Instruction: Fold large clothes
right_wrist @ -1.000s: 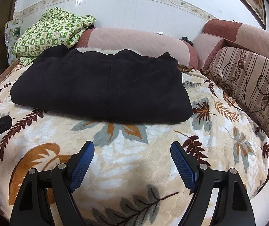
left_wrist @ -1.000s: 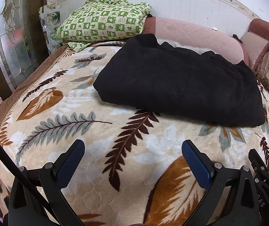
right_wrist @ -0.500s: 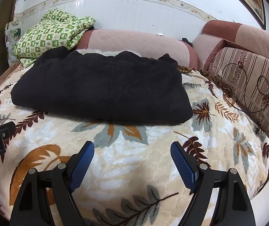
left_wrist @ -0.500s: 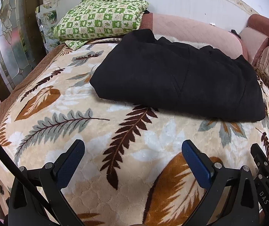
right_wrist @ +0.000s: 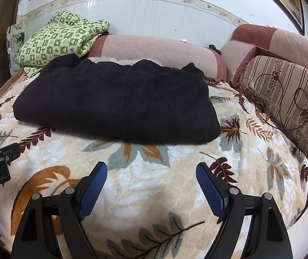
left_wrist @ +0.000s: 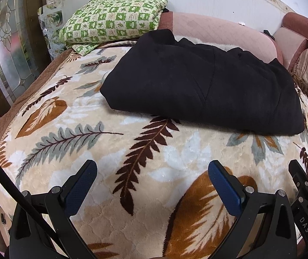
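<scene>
A black garment (right_wrist: 115, 101), folded into a thick rectangle, lies on the leaf-patterned blanket (right_wrist: 145, 185) toward the bed's far edge, its back side against the pink bolster (right_wrist: 158, 51) and its left corner near the green checked quilt (right_wrist: 61, 41) piled in the far left corner. The left gripper (left_wrist: 152, 180) and the right gripper (right_wrist: 151, 183) hover side by side over the near part of the blanket, well short of the garment. Both have their blue-padded fingers (right_wrist: 93, 187) spread wide with nothing between them.
</scene>
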{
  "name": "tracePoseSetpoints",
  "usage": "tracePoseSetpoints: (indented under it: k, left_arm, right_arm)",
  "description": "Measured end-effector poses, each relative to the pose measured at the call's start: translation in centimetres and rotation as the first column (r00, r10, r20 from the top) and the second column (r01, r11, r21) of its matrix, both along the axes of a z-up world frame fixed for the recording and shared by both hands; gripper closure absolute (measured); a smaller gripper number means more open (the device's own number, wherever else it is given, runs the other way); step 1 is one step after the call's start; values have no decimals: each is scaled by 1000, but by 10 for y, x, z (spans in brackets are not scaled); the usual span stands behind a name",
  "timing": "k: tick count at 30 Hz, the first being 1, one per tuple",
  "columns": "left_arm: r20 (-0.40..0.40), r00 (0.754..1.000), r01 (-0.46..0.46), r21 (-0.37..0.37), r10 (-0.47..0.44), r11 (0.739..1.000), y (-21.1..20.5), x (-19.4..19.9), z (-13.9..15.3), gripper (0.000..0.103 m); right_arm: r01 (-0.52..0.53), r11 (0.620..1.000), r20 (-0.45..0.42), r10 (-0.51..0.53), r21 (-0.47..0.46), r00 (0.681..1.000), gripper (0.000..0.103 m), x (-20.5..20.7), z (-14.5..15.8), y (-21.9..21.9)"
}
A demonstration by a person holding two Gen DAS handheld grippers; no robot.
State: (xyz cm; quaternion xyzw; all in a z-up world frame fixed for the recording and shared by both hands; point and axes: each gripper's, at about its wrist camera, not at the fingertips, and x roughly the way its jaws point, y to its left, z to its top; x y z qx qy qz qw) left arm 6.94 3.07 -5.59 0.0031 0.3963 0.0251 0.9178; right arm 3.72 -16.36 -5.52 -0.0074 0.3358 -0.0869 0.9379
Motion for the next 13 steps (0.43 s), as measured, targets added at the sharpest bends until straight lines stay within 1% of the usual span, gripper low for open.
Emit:
tracePoseSetpoints:
  k: [9,13]
  left_arm:
    - [8,1000,23,4,-23,1000,-4,-2,0,1]
    - [21,999,31,22,-32,999,-7,-4,1,1]
  right_arm:
    - [5,1000,-3,-5,1,1000,16,2,-1,-2]
    - [9,1000,-8,-9,-3,1000,16,3,-3,-3]
